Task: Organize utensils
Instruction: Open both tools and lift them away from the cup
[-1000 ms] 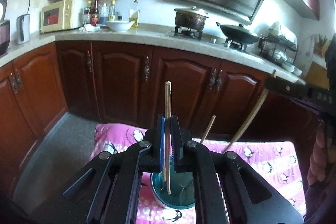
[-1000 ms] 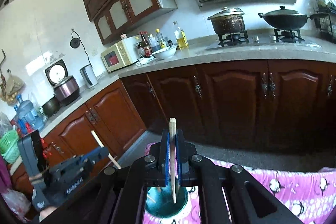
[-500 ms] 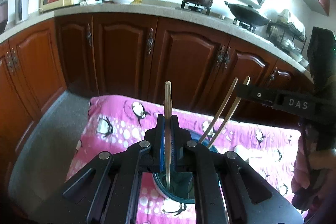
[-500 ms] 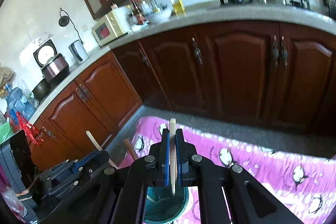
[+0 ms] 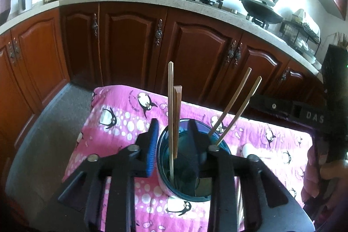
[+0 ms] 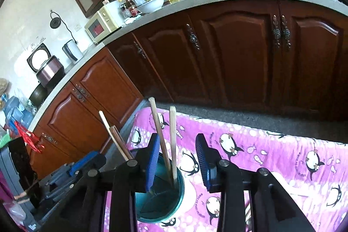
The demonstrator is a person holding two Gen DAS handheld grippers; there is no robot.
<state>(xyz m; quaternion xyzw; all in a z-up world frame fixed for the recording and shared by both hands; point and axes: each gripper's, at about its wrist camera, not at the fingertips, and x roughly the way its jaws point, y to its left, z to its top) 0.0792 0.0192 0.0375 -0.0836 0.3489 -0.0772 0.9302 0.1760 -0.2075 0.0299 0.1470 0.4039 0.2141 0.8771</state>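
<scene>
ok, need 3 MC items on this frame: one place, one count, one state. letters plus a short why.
1. Where does the teal cup stand?
A. on the pink penguin cloth
B. on the countertop
C. on the floor

2. How many chopsticks stand in the cup, by the left wrist view?
A. two
B. four
C. six

3. How do the left gripper jaws stand?
A. clamped on a chopstick
B. apart, pads off the sticks
C. shut with nothing between

Key: 1 A, the cloth shows all round the cup's base. 2 B, two upright sticks and two leaning ones rise from it. 3 B, the jaws are opening, with two sticks between them but untouched; the right gripper is opening likewise.
</scene>
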